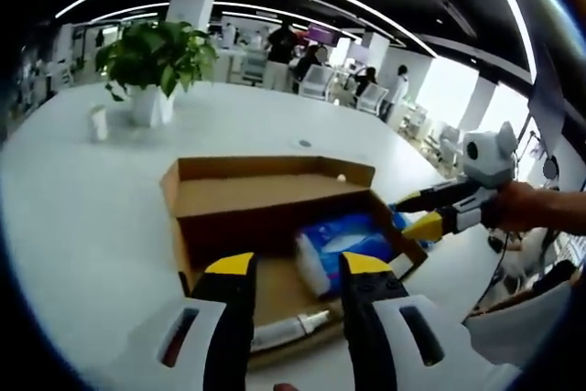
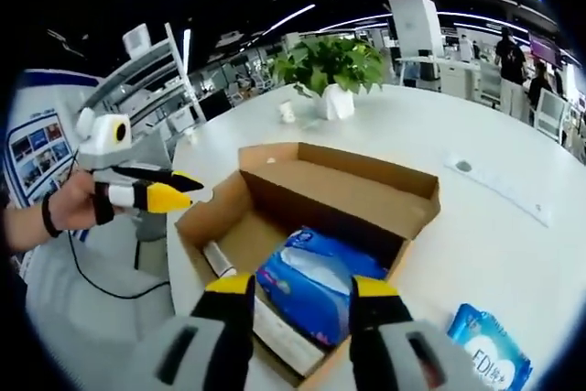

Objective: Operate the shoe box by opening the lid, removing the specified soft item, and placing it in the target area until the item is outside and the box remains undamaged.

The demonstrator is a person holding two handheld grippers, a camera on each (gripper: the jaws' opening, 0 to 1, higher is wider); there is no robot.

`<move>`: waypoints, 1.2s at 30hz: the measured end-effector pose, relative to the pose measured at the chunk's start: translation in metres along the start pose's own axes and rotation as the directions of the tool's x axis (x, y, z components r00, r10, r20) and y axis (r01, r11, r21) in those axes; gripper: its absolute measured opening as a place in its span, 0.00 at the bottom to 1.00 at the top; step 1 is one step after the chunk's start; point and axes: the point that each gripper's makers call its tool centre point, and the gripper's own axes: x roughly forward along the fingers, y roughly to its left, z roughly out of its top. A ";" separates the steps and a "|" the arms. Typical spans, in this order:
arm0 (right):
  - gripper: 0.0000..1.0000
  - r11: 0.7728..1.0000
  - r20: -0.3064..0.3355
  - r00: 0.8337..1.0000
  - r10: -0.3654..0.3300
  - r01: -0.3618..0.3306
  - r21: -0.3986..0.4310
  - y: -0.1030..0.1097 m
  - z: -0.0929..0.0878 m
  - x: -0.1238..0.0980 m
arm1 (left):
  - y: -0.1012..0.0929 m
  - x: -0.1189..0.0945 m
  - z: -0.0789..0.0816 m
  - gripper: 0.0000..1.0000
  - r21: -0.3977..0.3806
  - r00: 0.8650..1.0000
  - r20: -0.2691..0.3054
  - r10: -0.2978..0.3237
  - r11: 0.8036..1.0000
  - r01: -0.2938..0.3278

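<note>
An open cardboard shoe box (image 1: 275, 191) (image 2: 352, 191) lies on the white table, its lid folded back on the far side. Inside lie a blue soft tissue pack (image 1: 341, 246) (image 2: 311, 283) and a white tube (image 1: 291, 328) (image 2: 218, 259). My left gripper (image 1: 298, 267) hovers open over the box's near edge, with the pack beyond its jaws. My right gripper (image 2: 302, 287) is open above the pack from the opposite side. In the left gripper view the right gripper (image 1: 428, 212) reaches in from the right, by the box's corner. In the right gripper view the left gripper (image 2: 169, 190) hangs left of the box.
A second blue pack (image 2: 490, 351) lies on the table (image 1: 82, 217) outside the box. A potted plant (image 1: 151, 61) (image 2: 334, 69) and a small white cup (image 1: 98, 123) stand further back. Beyond the table are chairs, people and shelves.
</note>
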 end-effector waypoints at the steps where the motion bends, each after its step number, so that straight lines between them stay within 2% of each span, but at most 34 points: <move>1: 0.41 1.000 -0.007 1.000 0.005 -0.005 -0.002 0.000 0.000 0.002 | 0.001 0.000 0.000 0.36 0.002 1.000 0.000 0.000 1.000 0.000; 9: 0.50 0.993 -0.109 0.994 0.027 -0.039 -0.109 0.005 -0.009 0.019 | 0.008 0.002 0.004 0.38 0.003 1.000 0.008 0.003 1.000 -0.003; 12: 0.52 0.985 -0.156 0.987 0.021 -0.048 -0.167 0.003 -0.013 0.027 | 0.011 0.004 0.004 0.38 0.001 1.000 0.009 0.000 1.000 0.000; 17: 0.55 0.970 -0.197 0.980 0.018 -0.064 -0.233 0.007 -0.011 0.035 | 0.011 0.005 0.004 0.40 0.013 1.000 0.003 0.001 1.000 -0.001; 24: 0.58 0.937 -0.273 0.962 0.006 -0.100 -0.334 0.006 -0.014 0.048 | 0.011 0.007 0.001 0.44 0.030 1.000 -0.012 -0.001 1.000 0.002; 27: 0.61 0.932 -0.317 0.949 0.010 -0.124 -0.340 -0.002 -0.020 0.057 | 0.009 0.006 0.001 0.45 0.025 1.000 -0.013 -0.004 1.000 0.004; 29: 0.63 0.915 -0.356 0.934 0.001 -0.145 -0.377 -0.007 -0.025 0.060 | 0.010 0.006 0.001 0.45 0.022 1.000 -0.014 -0.005 1.000 0.005; 32: 0.65 0.902 -0.381 0.925 -0.012 -0.154 -0.403 -0.010 -0.030 0.064 | 0.008 0.005 0.000 0.46 0.017 1.000 -0.013 -0.007 1.000 0.007; 36: 0.67 0.891 -0.391 0.920 -0.019 -0.162 -0.423 -0.012 -0.029 0.067 | 0.008 0.006 0.000 0.48 0.020 1.000 -0.018 -0.011 1.000 0.011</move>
